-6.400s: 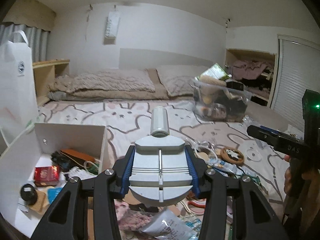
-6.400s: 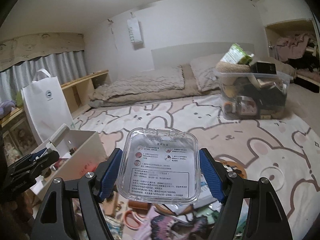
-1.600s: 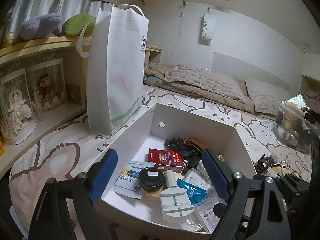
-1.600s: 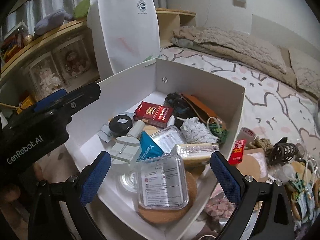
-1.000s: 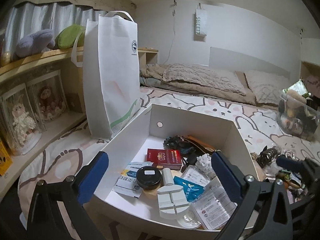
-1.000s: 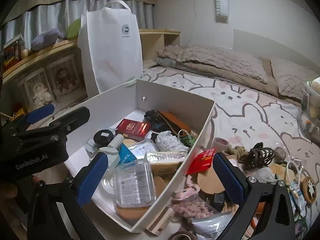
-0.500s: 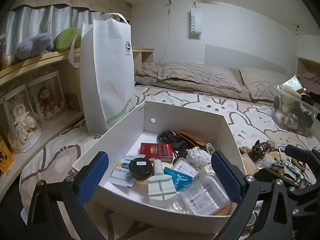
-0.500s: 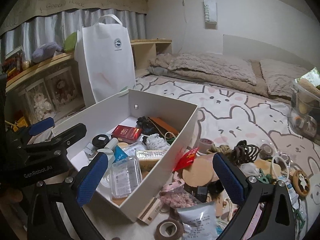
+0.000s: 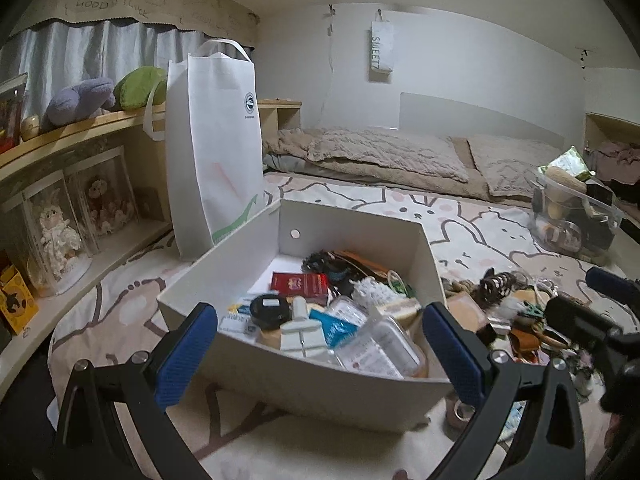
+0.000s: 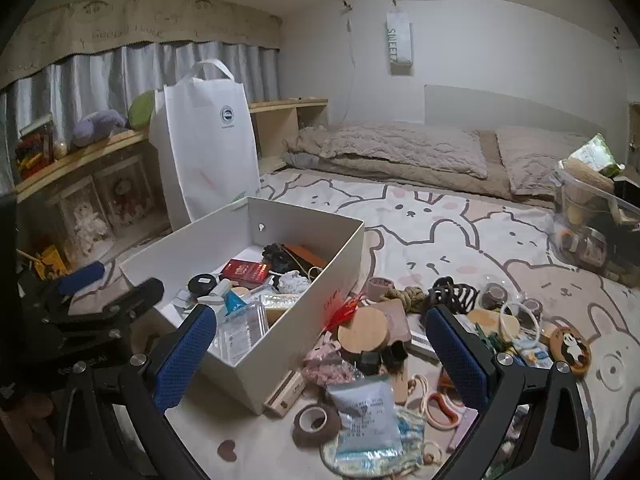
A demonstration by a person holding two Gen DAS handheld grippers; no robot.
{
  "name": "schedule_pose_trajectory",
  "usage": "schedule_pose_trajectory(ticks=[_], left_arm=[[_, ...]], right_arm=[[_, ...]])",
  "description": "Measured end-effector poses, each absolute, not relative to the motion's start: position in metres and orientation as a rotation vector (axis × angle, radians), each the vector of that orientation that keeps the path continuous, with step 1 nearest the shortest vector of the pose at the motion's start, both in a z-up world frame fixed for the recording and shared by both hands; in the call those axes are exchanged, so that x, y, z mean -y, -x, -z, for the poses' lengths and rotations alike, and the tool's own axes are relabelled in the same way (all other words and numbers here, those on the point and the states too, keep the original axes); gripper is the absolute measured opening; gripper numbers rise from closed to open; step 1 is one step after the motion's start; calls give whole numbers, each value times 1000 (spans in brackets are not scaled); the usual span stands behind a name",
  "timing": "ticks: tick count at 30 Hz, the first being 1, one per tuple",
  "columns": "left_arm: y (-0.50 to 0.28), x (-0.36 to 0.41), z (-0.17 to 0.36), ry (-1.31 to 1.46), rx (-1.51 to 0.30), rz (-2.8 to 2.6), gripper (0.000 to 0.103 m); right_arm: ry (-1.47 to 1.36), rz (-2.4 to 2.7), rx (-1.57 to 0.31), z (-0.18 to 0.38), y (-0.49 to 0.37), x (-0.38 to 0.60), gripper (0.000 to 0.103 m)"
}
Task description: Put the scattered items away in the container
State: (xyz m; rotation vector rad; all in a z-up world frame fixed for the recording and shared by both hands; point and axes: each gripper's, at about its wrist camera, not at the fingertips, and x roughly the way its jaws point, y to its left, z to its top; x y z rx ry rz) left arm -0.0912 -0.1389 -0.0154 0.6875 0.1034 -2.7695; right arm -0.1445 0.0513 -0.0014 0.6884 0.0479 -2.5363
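In the left wrist view the left gripper (image 9: 320, 344) is at the bottom of the frame, its jaws wide apart and holding nothing, and the white box (image 9: 320, 384) stands in the centre, with a red packet (image 9: 300, 282), a black round tin (image 9: 270, 310) and a clear plastic case (image 9: 380, 350) inside. In the right wrist view the right gripper (image 10: 320, 352) is also fully open and empty at the bottom, the box (image 10: 316, 300) is in the centre left, and the scattered items lie just right of it in the lower centre: a wooden disc (image 10: 363, 332), a tape roll (image 10: 315, 424), a silver pouch (image 10: 366, 420) and a black hair claw (image 10: 454, 294). A white tote bag (image 10: 208, 140) stands behind the box in the upper left.
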Motion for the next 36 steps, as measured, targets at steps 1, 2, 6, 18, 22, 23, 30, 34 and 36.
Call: schedule_pose_trajectory(ticks=[1,2,6,18,22,23,30,34,36], left_arm=[[89,137,15,-692,-105,2770,103],[86,135,15,-695,-104,2773,103],[72,127,13,-704,-98,2786,103],[26,108,-5,-661,-81,2840,103],[9,102,-7,-662,-54,2850,103],[6,100,-7,-663,-48,2851,103],[-21,94,-11,-640,-59,2872,103],[-32,92,-12,-636,-66,2889,103],[-36,91,-12,-635,-66,2888,103]], right_arm=[[-689,2537,-46,0,141,-55,103],[-685,2542,-49,-2,137,-58,103],[-662,2566,-70,-7,122,-68,103],[-648,2605,-89,-10,83,-97,103],[-643,2613,-61,-10,72,-108,103],[-643,2616,-56,-10,69,-111,103],[-647,2621,-24,-9,52,-123,103],[-645,2629,-3,-7,43,-132,103],[-644,2638,-1,-7,39,-136,103]])
